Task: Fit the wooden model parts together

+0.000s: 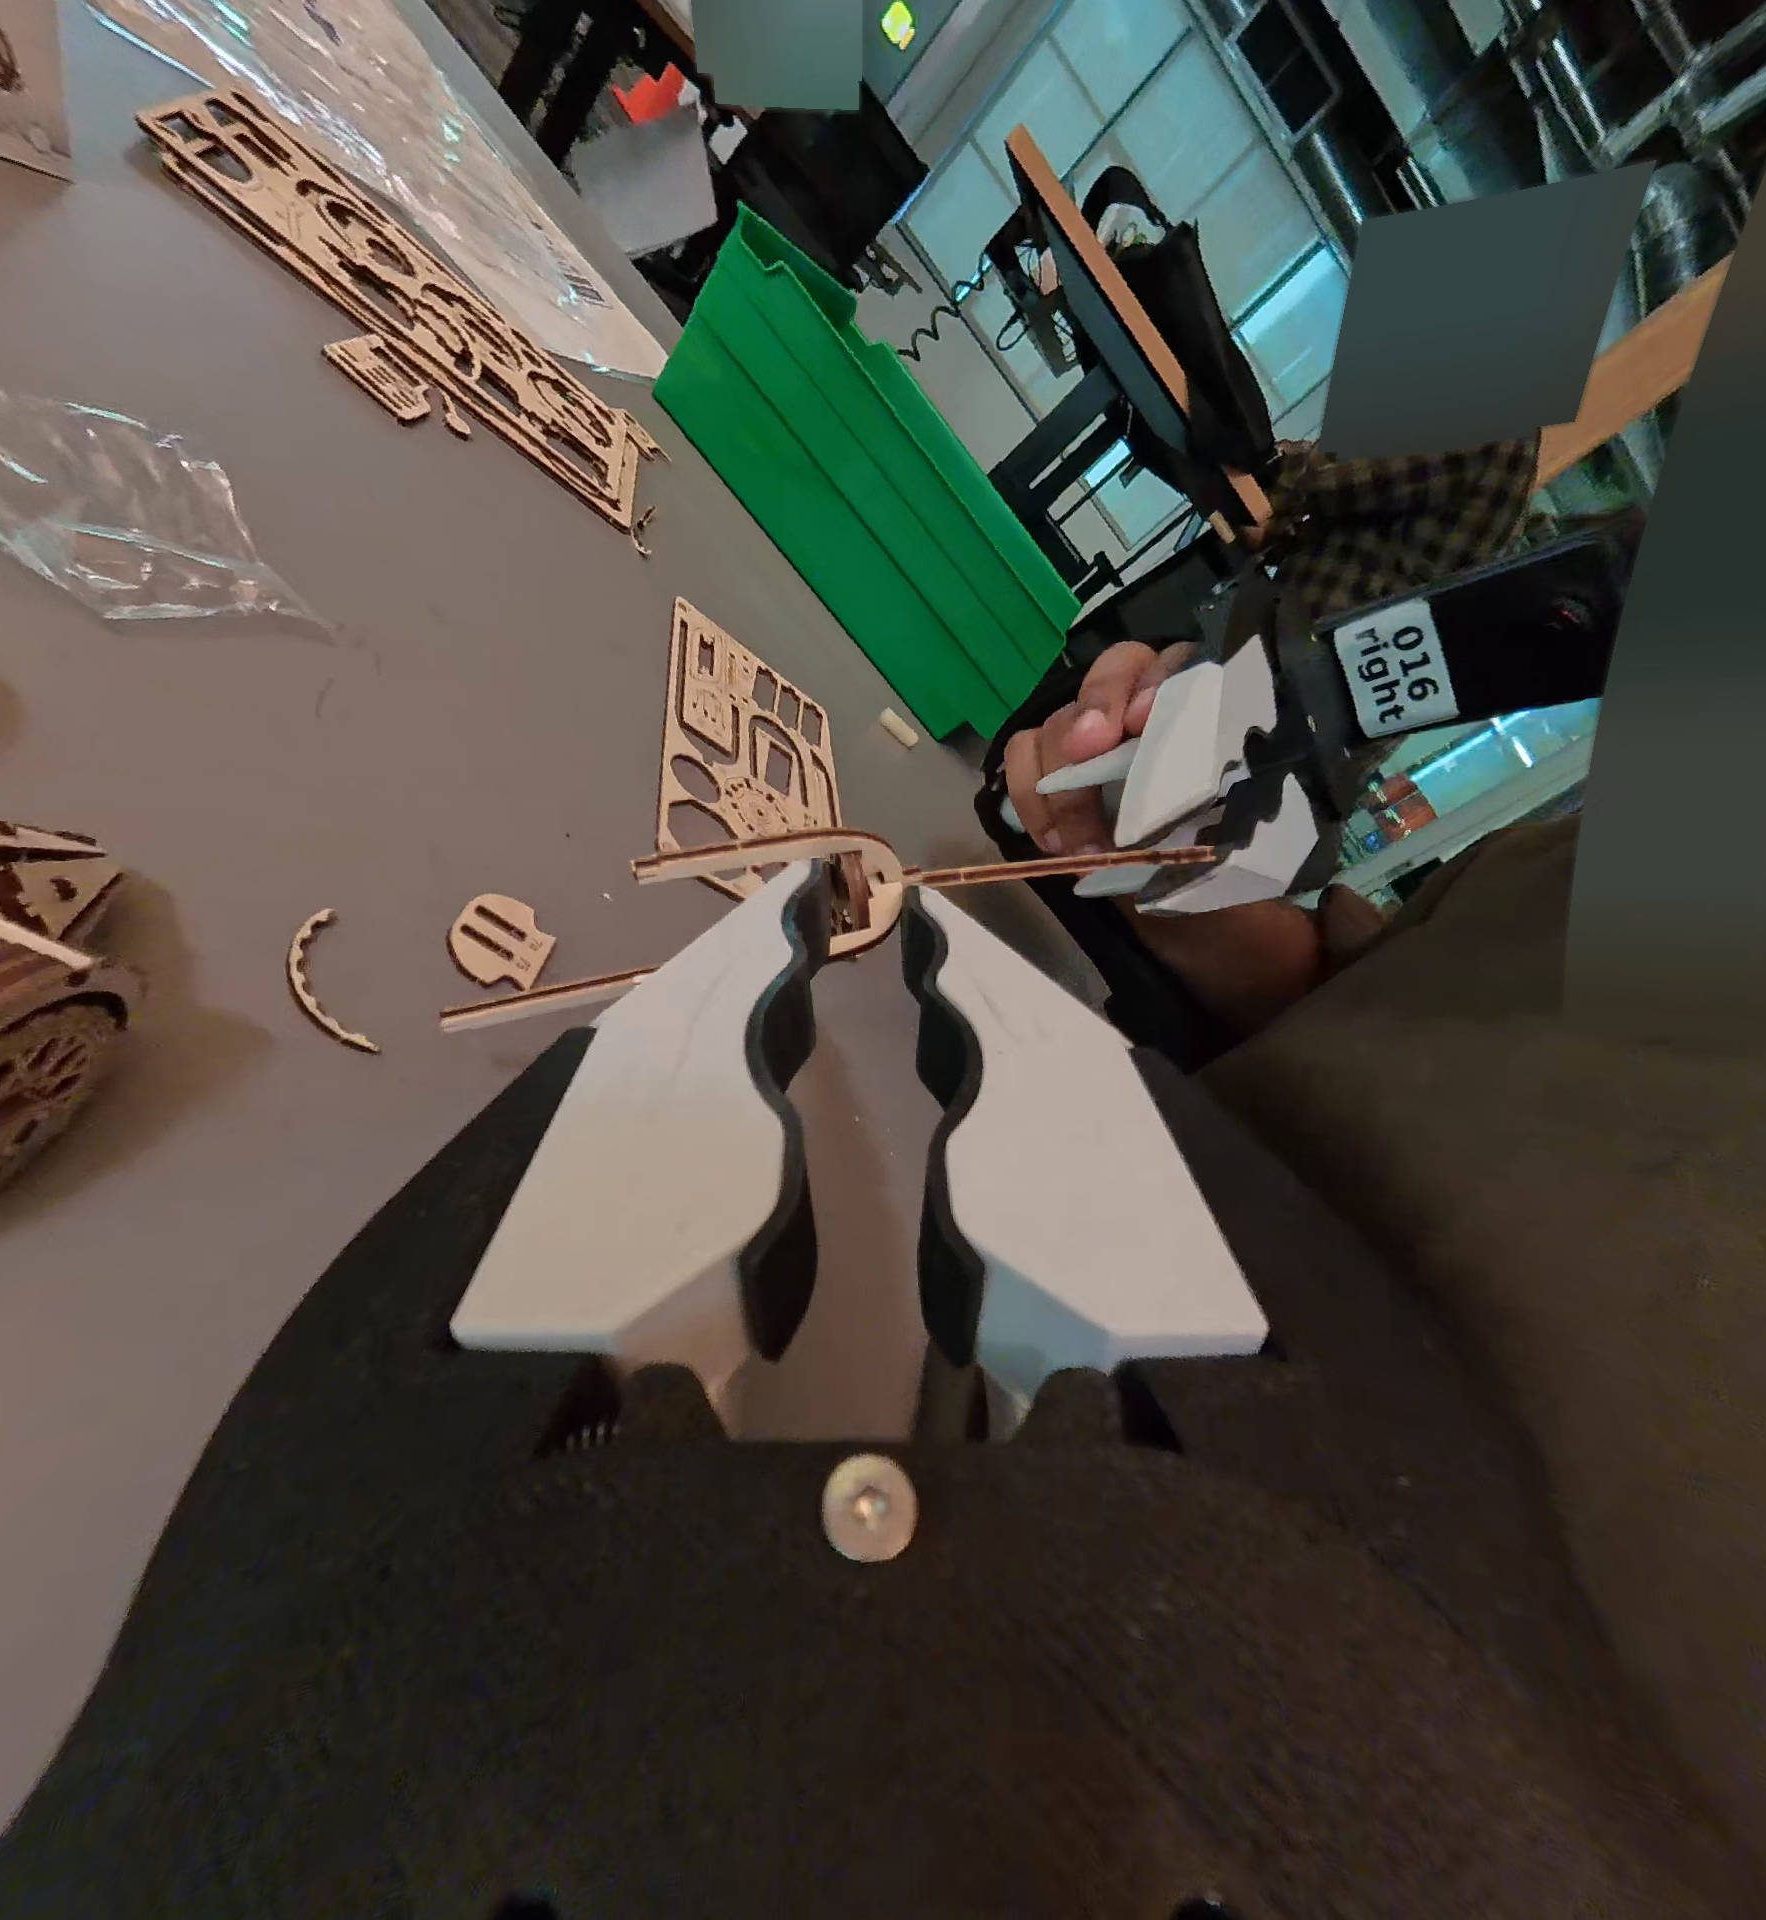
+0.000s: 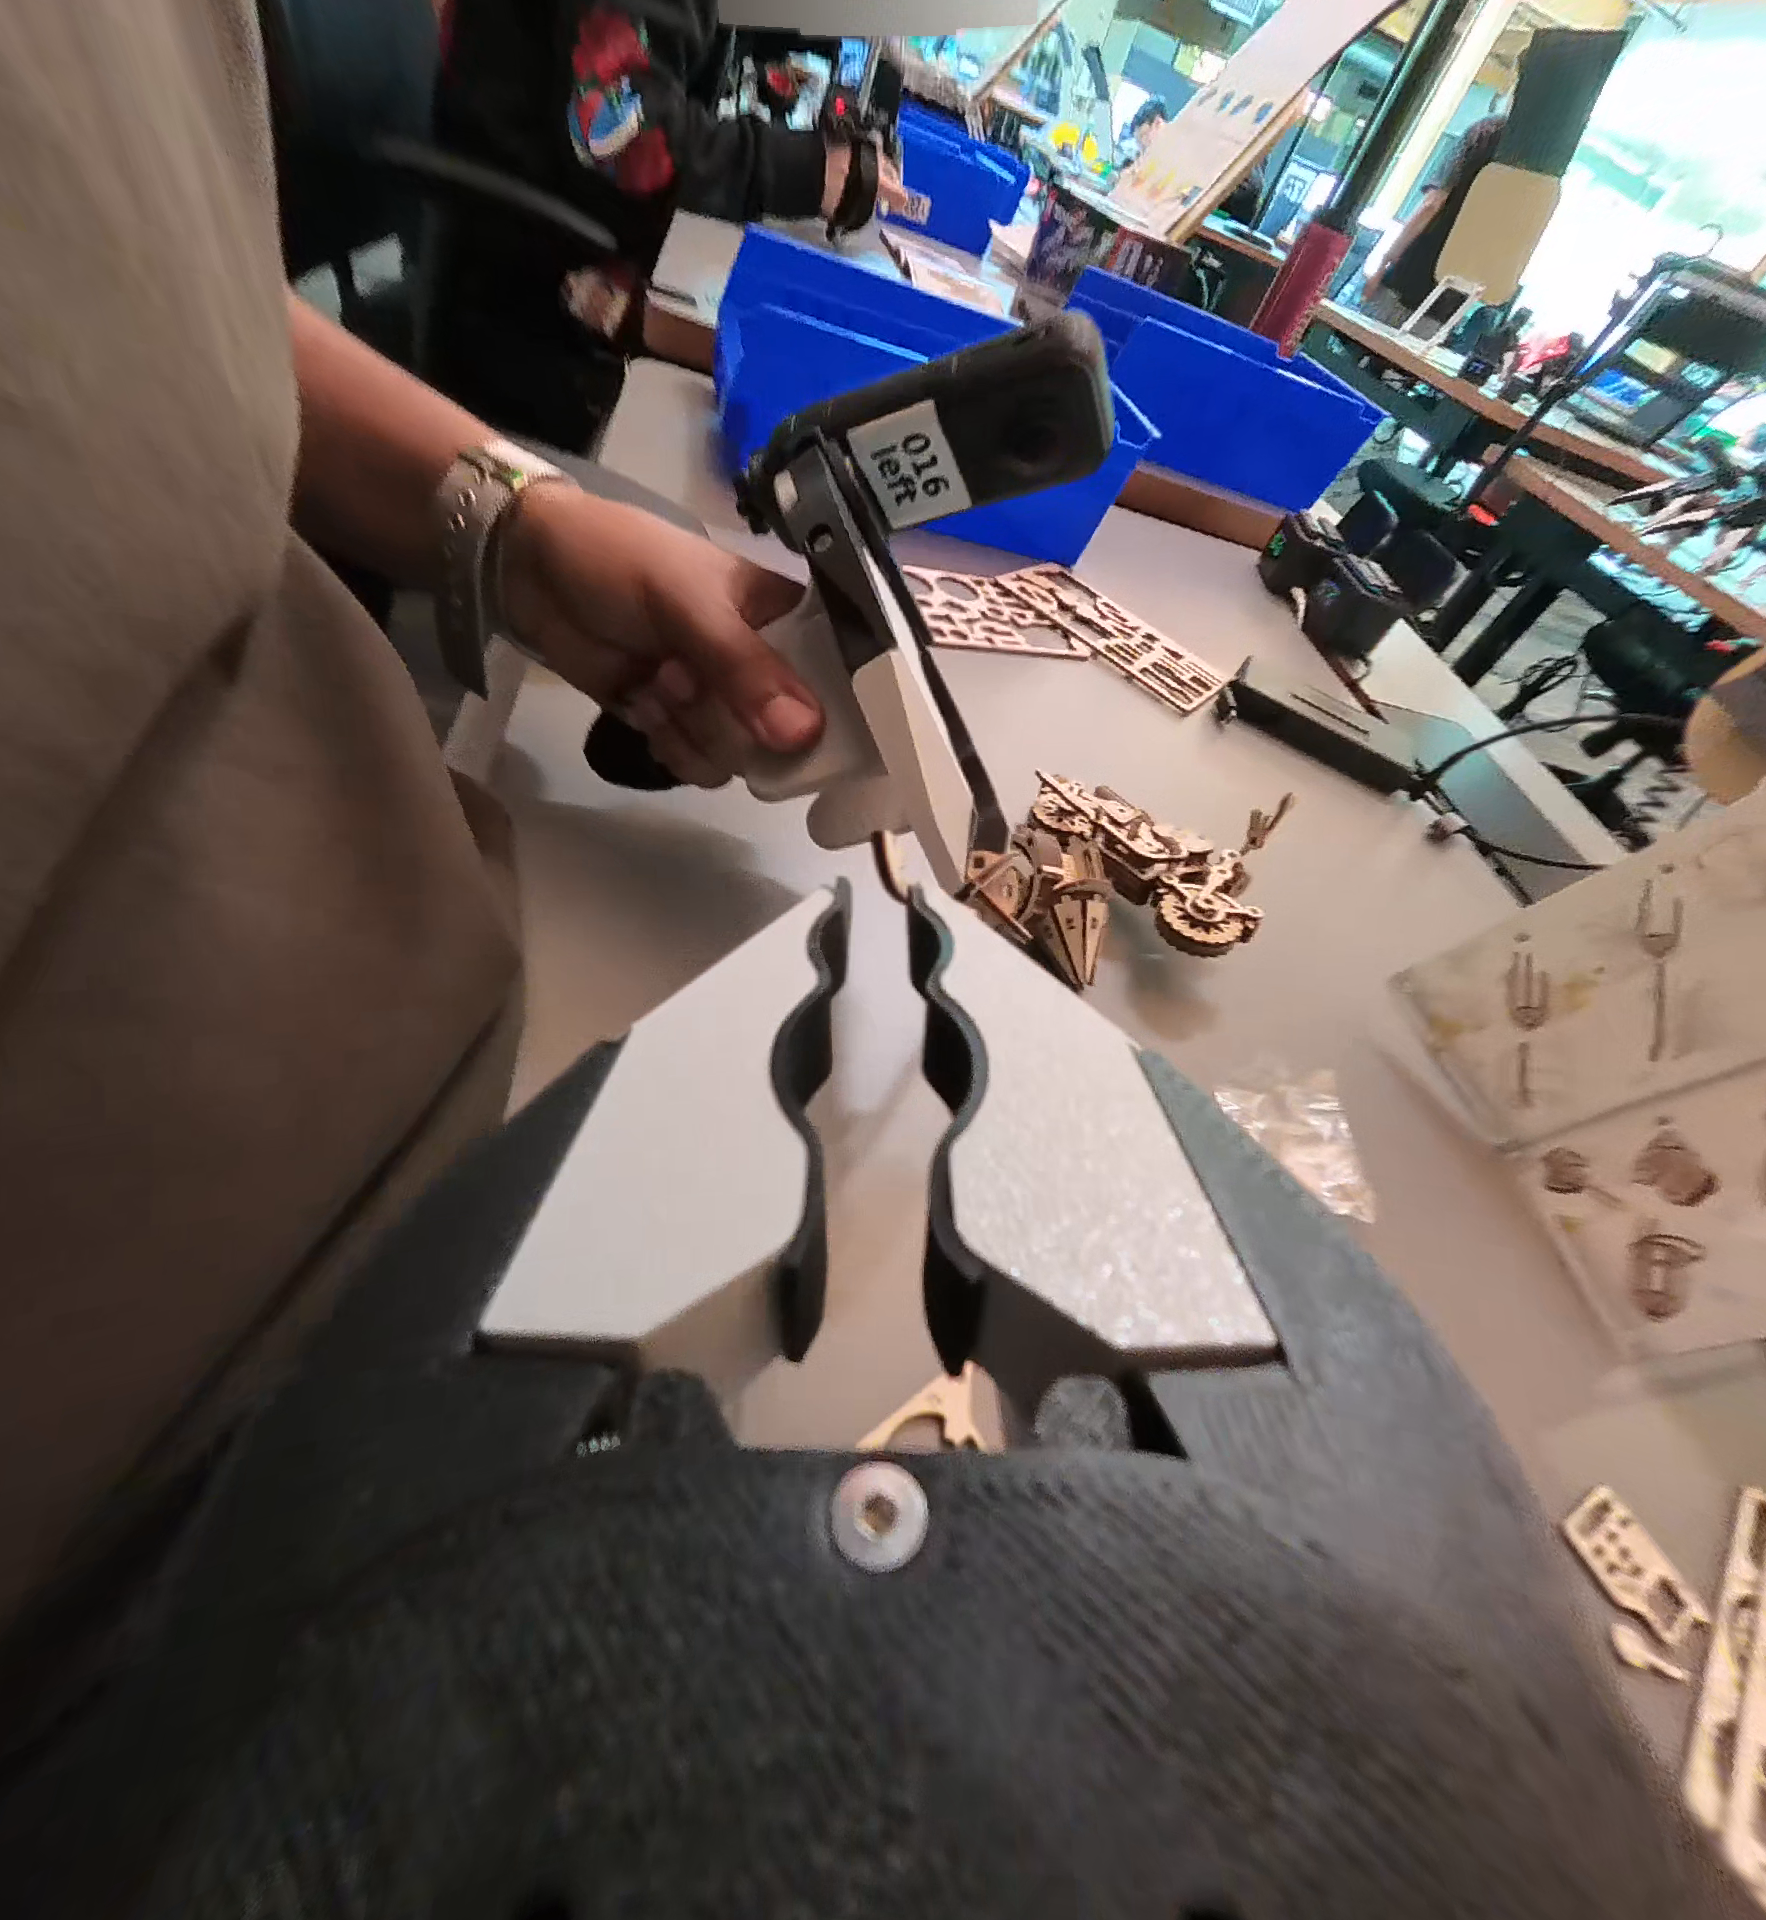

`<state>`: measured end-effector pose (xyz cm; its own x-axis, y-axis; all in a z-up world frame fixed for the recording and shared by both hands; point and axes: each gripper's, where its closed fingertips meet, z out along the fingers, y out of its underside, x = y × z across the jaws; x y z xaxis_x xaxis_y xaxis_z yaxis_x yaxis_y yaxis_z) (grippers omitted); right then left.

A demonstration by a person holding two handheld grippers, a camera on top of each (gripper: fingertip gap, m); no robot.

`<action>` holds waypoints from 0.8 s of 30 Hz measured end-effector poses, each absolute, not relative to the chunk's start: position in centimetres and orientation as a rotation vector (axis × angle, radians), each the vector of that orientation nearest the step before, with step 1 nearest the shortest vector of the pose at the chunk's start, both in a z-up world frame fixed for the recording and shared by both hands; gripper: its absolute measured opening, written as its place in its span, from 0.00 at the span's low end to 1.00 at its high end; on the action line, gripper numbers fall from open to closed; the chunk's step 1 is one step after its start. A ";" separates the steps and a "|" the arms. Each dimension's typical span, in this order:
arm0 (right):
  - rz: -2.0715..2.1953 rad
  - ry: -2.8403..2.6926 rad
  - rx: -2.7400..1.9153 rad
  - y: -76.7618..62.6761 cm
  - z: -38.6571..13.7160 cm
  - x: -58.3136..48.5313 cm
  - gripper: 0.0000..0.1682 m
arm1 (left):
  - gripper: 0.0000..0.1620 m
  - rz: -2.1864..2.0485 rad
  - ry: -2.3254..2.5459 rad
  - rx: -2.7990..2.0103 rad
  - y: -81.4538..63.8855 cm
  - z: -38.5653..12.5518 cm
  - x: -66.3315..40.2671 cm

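Holding the pieces up in mid-air above the desk point(image 1: 235, 727) was the step in hand, far as I could judge: the left hand-held gripper point(image 1: 858, 899) was pinching a small rounded wooden part point(image 1: 874, 904) at its tips, jaws narrow around it. A long thin wooden strip point(image 1: 1055, 868) ran from that part across to the right hand-held gripper point(image 1: 1211, 831), which looked clamped on the strip's far end, though in the right wrist view I couldn't really see the strip between its fingers. So the two parts were meeting right at the left gripper's tips. Whether the strip was already seated in the slot, I couldn't tell. Next move probably called for a straight, gentle push along the strip, keeping it level so the thin wood wouldn't bend. The half-built wooden motorcycle point(image 2: 1128, 883) sat on the desk nearby, with a punched-out sheet point(image 1: 744, 748) beyond
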<state>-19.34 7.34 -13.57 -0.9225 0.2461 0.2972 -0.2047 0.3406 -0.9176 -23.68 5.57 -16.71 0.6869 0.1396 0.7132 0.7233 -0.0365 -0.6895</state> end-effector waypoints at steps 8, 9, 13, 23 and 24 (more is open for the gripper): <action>1.526 -2.191 0.021 7.1 -13.4 -19.0 0.01 | 0.07 -0.505 -0.704 -1.614 5.8 -17.0 -23.1; 1.533 -2.183 0.017 7.1 -13.3 -19.0 0.01 | 0.07 -0.509 -0.705 -1.611 5.8 -17.0 -23.1; 1.614 -2.170 -0.050 7.5 -12.6 -19.3 0.01 | 0.07 -0.577 -0.729 -1.551 6.0 -16.6 -23.0; 1.689 -2.161 -0.103 7.2 -12.2 -19.1 0.00 | 0.07 -0.612 -0.785 -1.517 6.4 -16.7 -22.7; 1.741 -2.179 -0.162 7.3 -12.1 -19.2 0.00 | 0.07 -0.591 -0.781 -1.526 6.4 -16.7 -22.7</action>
